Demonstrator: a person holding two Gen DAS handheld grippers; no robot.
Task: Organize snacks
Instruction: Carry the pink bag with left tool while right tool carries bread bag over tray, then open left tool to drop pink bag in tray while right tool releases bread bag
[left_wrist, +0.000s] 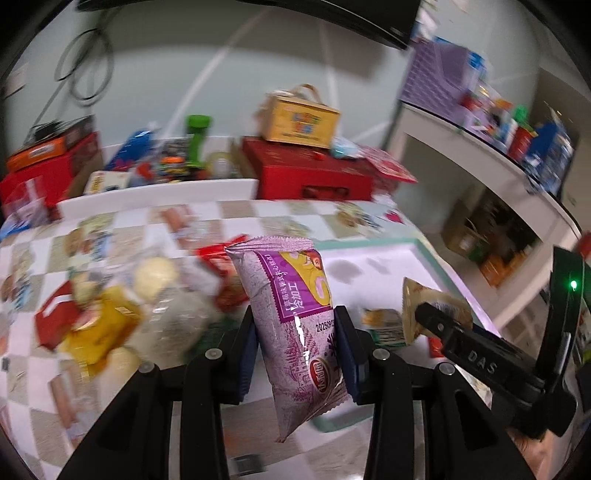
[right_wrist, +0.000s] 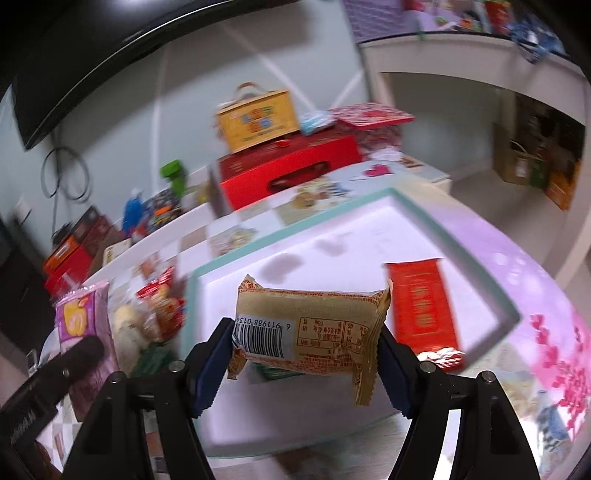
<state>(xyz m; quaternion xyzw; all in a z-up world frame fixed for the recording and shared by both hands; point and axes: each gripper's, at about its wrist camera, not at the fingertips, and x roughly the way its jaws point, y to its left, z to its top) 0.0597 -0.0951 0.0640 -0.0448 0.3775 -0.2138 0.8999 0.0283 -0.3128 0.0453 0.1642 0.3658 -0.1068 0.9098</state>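
My left gripper (left_wrist: 297, 354) is shut on a purple snack packet (left_wrist: 295, 325), which stands upright between the pads above the table. My right gripper (right_wrist: 301, 363) is shut on a tan, gold-edged snack packet (right_wrist: 310, 325) held crosswise with its barcode facing me, above a white tray with a mint rim (right_wrist: 295, 225). In the left wrist view the right gripper (left_wrist: 436, 325) and its tan packet (left_wrist: 415, 306) show at the right over the tray (left_wrist: 388, 254). A red packet (right_wrist: 421, 302) lies in the tray. A pile of loose snacks (left_wrist: 122, 314) lies left of the tray.
The table wears a checked patterned cloth (left_wrist: 122, 229). Behind it stand a red box (left_wrist: 310, 173) with a yellow handled box (left_wrist: 299, 118) on top, a green cup (left_wrist: 197, 140) and more boxes. White shelves (left_wrist: 480, 155) with goods rise at the right.
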